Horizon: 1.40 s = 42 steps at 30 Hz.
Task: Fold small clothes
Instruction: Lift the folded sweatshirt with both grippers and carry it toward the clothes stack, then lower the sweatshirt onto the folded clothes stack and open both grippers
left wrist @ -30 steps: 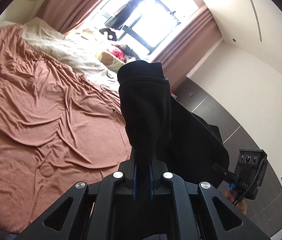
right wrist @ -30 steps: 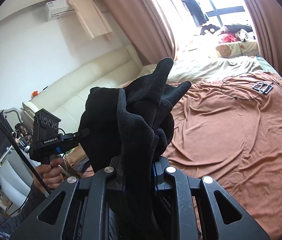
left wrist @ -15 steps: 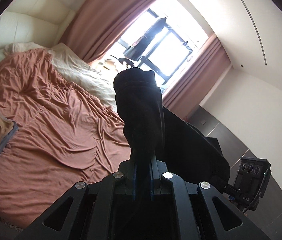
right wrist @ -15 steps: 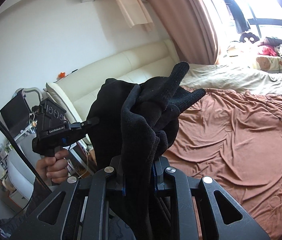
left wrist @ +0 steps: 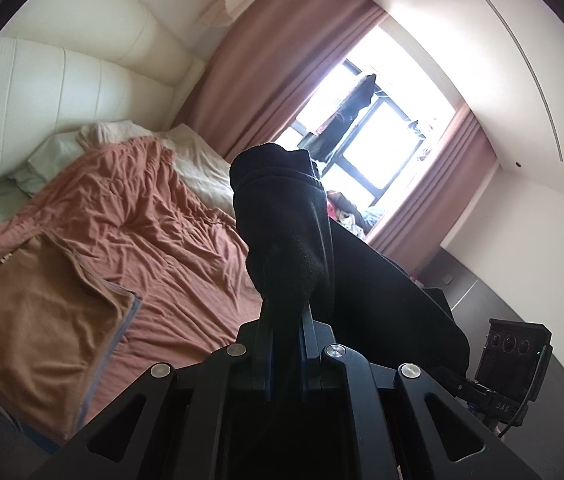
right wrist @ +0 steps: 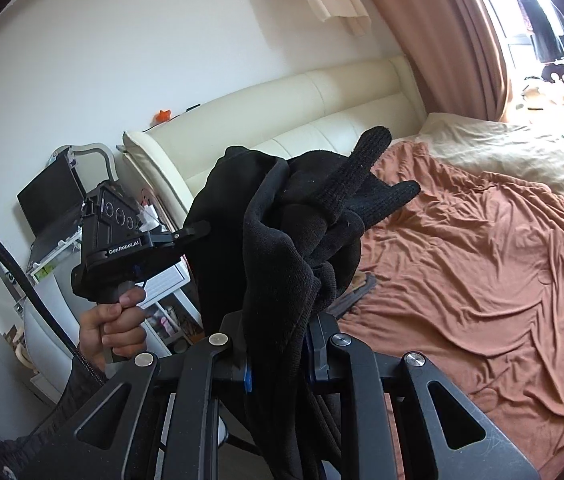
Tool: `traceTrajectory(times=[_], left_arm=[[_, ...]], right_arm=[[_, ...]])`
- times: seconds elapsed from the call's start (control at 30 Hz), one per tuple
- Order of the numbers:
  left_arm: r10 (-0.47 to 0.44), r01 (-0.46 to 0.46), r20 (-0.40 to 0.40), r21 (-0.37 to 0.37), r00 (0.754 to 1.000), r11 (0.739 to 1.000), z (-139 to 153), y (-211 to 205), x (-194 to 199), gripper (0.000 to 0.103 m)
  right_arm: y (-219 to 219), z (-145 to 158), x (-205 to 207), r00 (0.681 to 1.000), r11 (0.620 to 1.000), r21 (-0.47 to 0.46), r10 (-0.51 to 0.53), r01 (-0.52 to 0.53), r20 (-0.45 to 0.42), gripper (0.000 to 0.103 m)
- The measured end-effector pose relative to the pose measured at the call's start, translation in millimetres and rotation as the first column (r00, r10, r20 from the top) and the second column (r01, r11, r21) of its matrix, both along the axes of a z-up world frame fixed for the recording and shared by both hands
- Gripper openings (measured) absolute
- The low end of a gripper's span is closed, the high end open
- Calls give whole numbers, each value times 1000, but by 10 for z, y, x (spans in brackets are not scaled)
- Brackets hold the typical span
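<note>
A black knit garment (left wrist: 285, 232) is held up in the air above the bed, stretched between both grippers. My left gripper (left wrist: 285, 316) is shut on one end, whose cuff-like edge stands up over the fingers. My right gripper (right wrist: 278, 336) is shut on a bunched end of the black garment (right wrist: 289, 240), with two finger-like knit tips poking up to the right. In the right wrist view a hand (right wrist: 114, 324) holds the other gripper's handle at the left. In the left wrist view the other gripper's body (left wrist: 513, 356) shows at the lower right.
A bed with a rumpled rust-coloured cover (right wrist: 481, 264) lies below. A folded tan cloth (left wrist: 38, 320) rests on the bed's near left corner. A cream headboard (right wrist: 282, 120) backs the bed, pink curtains (left wrist: 266, 72) frame a bright window, and a laptop (right wrist: 52, 204) stands on a shelf.
Both grippers have swung to the left with the garment still clamped; the headboard, the tan cloth and the laptop shelf have come into view.
</note>
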<state>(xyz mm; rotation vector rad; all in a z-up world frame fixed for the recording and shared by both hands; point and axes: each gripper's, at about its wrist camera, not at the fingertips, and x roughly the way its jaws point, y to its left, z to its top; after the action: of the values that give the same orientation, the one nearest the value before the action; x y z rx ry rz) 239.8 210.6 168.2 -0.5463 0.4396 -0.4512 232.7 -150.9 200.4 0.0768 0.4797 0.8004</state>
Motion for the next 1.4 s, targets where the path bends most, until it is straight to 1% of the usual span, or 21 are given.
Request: traceTrajectory(times=[0.17, 0.33, 0.47, 0.57, 0.73, 0.83, 0.93, 1.03, 1.1, 1.3, 1.4], left_arm=[[56, -57, 13, 42, 998, 998, 47, 556, 79, 9], [110, -111, 12, 80, 994, 991, 60, 1032, 159, 9], [157, -157, 9, 102, 988, 982, 40, 1377, 201, 9], [192, -190, 1, 120, 981, 974, 31, 1620, 229, 9], [251, -247, -10, 143, 968, 958, -1, 1982, 234, 9], [287, -280, -23, 154, 958, 948, -42, 2164, 256, 9], [312, -300, -46, 182, 949, 936, -118, 2279, 376, 9], [330, -308, -82, 208, 940, 928, -260, 2351, 594, 9], [330, -302, -100, 222, 939, 927, -367, 2373, 748, 9], [314, -265, -171, 259, 934, 929, -775, 2368, 1334, 9], [304, -246, -192, 274, 933, 930, -908, 2341, 1576, 9]], right_arm=[[641, -61, 392, 999, 999, 1, 49, -49, -9, 14], [1260, -203, 715, 995, 995, 8, 98, -98, -15, 14], [1648, -311, 925, 991, 991, 8, 131, -131, -21, 14], [1820, -404, 1029, 988, 988, 11, 153, -153, -30, 14], [2239, -516, 1263, 981, 985, 9, 171, -171, -88, 14], [2548, -549, 1393, 977, 982, 9, 188, -188, -104, 14], [2733, -636, 1566, 972, 981, 17, 194, -193, -132, 14], [2833, -750, 1756, 972, 983, 6, 184, -185, -143, 14], [2866, -845, 1885, 975, 986, -7, 166, -169, -145, 14], [2987, -1119, 2305, 984, 990, -85, 102, -115, -146, 14], [2999, -1212, 2488, 984, 989, -104, 84, -101, -156, 14]])
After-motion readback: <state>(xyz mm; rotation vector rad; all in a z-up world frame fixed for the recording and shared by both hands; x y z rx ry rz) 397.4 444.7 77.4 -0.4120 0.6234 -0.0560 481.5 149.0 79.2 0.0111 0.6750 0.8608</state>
